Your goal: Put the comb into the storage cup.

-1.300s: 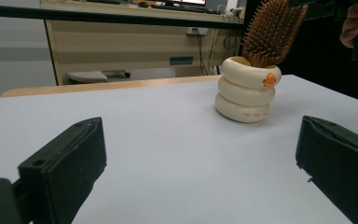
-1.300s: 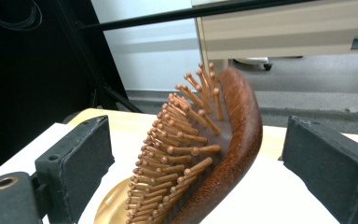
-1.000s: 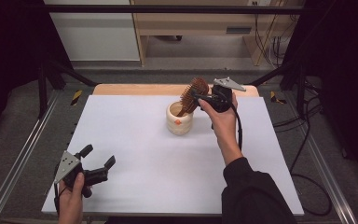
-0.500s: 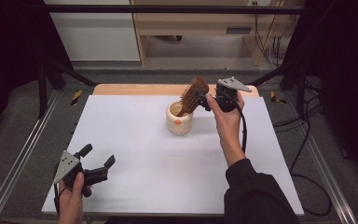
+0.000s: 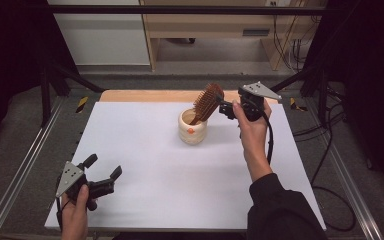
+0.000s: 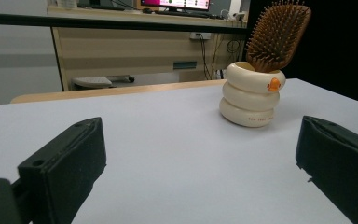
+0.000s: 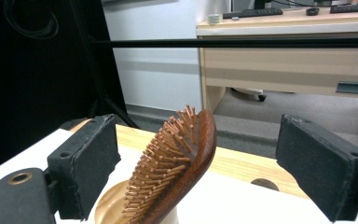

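Hidden inside the cream holder (image 5: 192, 131): hairbrush (image 5: 207, 102) handle; cut off at right gripper view's bottom edge: holder's body.

White table (image 5: 145, 165), wooden desk (image 5: 220, 30) behind, cables (image 5: 330, 165) on floor.

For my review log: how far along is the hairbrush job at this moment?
Looks done: the wooden hairbrush stands handle-down in the cream ringed cup, leaning on its rim. In hand: the right hand-held gripper sits just beside the brush head, jaws apart on either side and not pressing it, having just been closing slightly. Left: probably only pulling that gripper clear. The left hand-held gripper rests open near the table's front edge.
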{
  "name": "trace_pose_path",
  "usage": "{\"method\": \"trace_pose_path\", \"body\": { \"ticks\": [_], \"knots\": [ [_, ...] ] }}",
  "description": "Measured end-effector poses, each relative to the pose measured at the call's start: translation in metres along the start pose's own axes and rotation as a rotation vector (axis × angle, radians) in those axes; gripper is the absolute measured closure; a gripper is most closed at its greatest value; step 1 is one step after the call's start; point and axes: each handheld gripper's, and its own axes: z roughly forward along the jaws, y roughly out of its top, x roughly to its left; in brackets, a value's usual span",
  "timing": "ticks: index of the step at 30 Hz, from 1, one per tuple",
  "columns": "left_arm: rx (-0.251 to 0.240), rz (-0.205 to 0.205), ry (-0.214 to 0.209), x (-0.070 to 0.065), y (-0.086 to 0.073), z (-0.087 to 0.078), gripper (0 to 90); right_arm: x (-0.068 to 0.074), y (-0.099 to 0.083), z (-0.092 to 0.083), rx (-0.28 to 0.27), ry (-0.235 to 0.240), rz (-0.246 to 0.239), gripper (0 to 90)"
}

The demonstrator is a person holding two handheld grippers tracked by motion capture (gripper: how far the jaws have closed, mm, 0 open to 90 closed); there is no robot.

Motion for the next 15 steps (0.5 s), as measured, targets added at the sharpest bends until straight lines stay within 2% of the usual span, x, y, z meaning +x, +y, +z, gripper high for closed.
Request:
{"method": "trace_pose_path", "body": {
  "ticks": [6,15],
  "knots": [
    [-0.007,0.003,0.005,0.002,0.001,-0.001,1.7,0.0,0.007,-0.008,-0.025,0.028,0.01,8.7],
    [-0.013,-0.004,0.02,0.008,0.002,-0.004,1.7,0.004,0.009,-0.019,-0.086,0.005,-0.044,4.5]
  ]
}}
